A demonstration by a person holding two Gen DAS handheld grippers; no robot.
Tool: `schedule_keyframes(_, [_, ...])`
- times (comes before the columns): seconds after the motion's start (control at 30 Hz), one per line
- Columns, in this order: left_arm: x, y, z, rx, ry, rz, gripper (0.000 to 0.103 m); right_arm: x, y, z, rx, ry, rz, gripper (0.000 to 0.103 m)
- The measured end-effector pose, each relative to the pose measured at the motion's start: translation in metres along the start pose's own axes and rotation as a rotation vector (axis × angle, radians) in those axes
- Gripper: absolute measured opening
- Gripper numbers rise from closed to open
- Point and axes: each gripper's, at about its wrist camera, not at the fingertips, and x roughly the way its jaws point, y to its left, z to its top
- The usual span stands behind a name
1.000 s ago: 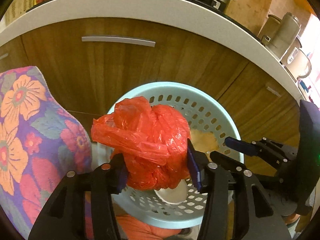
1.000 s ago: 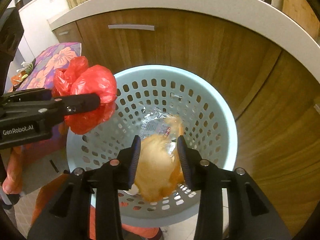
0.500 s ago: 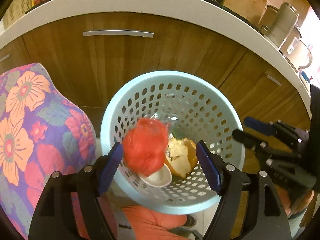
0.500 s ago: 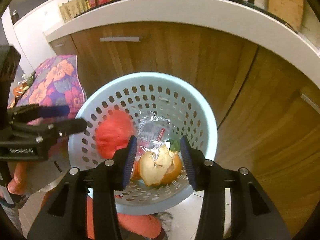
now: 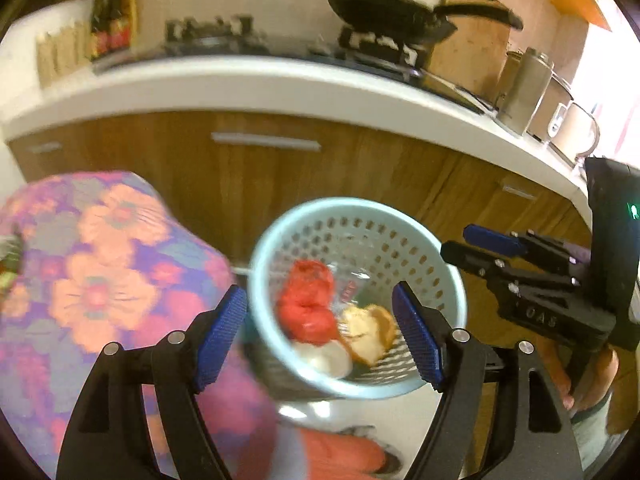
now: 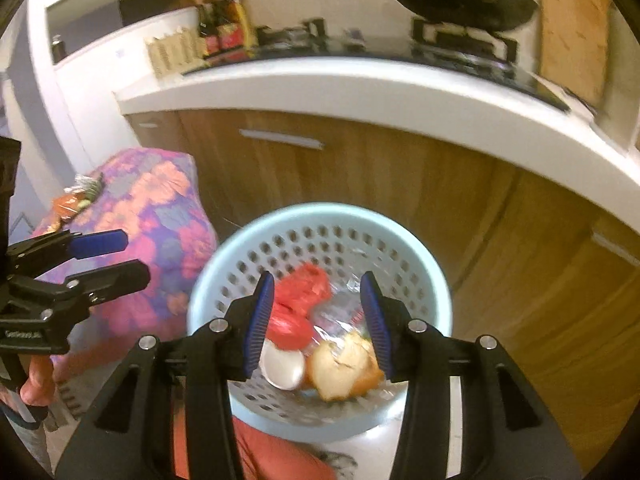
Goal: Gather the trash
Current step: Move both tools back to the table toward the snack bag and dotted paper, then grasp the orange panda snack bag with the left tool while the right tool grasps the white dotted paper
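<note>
A light blue perforated basket (image 5: 448, 280) stands on the floor by the wooden cabinets; it also shows in the right wrist view (image 6: 424, 252). Inside lie a crumpled red plastic bag (image 5: 306, 306) (image 6: 298, 312), an orange peel (image 5: 370, 334) (image 6: 344, 368), a white lid (image 5: 326, 358) (image 6: 282, 368) and clear wrapping (image 6: 344, 312). My left gripper (image 5: 320, 336) is open and empty above the basket. My right gripper (image 6: 318, 322) is open and empty above it too. Each gripper shows in the other's view, the right one (image 5: 480, 248) and the left one (image 6: 108, 256).
A table with a floral cloth (image 5: 92, 276) (image 6: 160, 208) stands left of the basket, with small scraps on it (image 6: 76, 196). Wooden cabinets (image 5: 360, 168) under a white counter (image 5: 240, 88) rise behind. A pan sits on the stove (image 5: 384, 4).
The left gripper let go of the red bag, which fell into the basket. The right gripper released the orange peel. Both grippers have risen and pulled back from the basket.
</note>
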Motion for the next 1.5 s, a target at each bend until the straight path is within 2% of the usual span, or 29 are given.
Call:
schedule_keyframes(0.07, [-0.026,0.016,-0.001,-0.009,-0.042,0.047,0.073,-0.001,0.019,0.010,-0.032,-0.025,0.031,0.041])
schedule_keyframes(0.27, [-0.095,0.094,-0.015,-0.158,-0.152,0.156,0.073,0.005,0.100,0.043,-0.147,-0.091,0.162,0.042])
schedule_keyframes(0.37, [-0.127,0.147,-0.031,-0.243,-0.190,0.259,0.073,0.016,0.148,0.058,-0.195,-0.120,0.253,0.050])
schedule_keyframes(0.47, [-0.151,0.199,-0.050,-0.333,-0.203,0.338,0.073,0.031,0.192,0.069,-0.233,-0.118,0.340,0.051])
schedule_keyframes(0.53, [-0.165,0.227,-0.061,-0.350,-0.209,0.419,0.073,0.042,0.222,0.078,-0.263,-0.112,0.392,0.050])
schedule_keyframes(0.6, [-0.173,0.259,-0.072,-0.364,-0.190,0.517,0.073,0.053,0.249,0.084,-0.299,-0.114,0.418,0.051])
schedule_keyframes(0.67, [-0.176,0.285,-0.079,-0.396,-0.174,0.554,0.073,0.067,0.282,0.092,-0.351,-0.116,0.433,0.051])
schedule_keyframes(0.77, [-0.172,0.324,-0.084,-0.447,-0.147,0.564,0.073,0.089,0.317,0.098,-0.394,-0.109,0.460,0.050])
schedule_keyframes(0.93, [-0.151,0.365,-0.089,-0.513,-0.120,0.516,0.073,0.127,0.356,0.107,-0.421,-0.103,0.469,0.050])
schedule_keyframes(1.17, [-0.122,0.378,-0.093,-0.529,-0.097,0.480,0.073,0.177,0.390,0.113,-0.473,-0.092,0.426,0.050])
schedule_keyframes(1.4, [-0.106,0.378,-0.092,-0.493,-0.045,0.512,0.063,0.210,0.406,0.110,-0.525,-0.041,0.405,0.050])
schedule_keyframes(1.47, [-0.103,0.376,-0.091,-0.477,-0.036,0.528,0.059,0.210,0.407,0.111,-0.523,-0.056,0.405,0.050])
schedule_keyframes(1.5, [-0.103,0.376,-0.091,-0.472,-0.033,0.537,0.053,0.213,0.409,0.110,-0.529,-0.044,0.400,0.050])
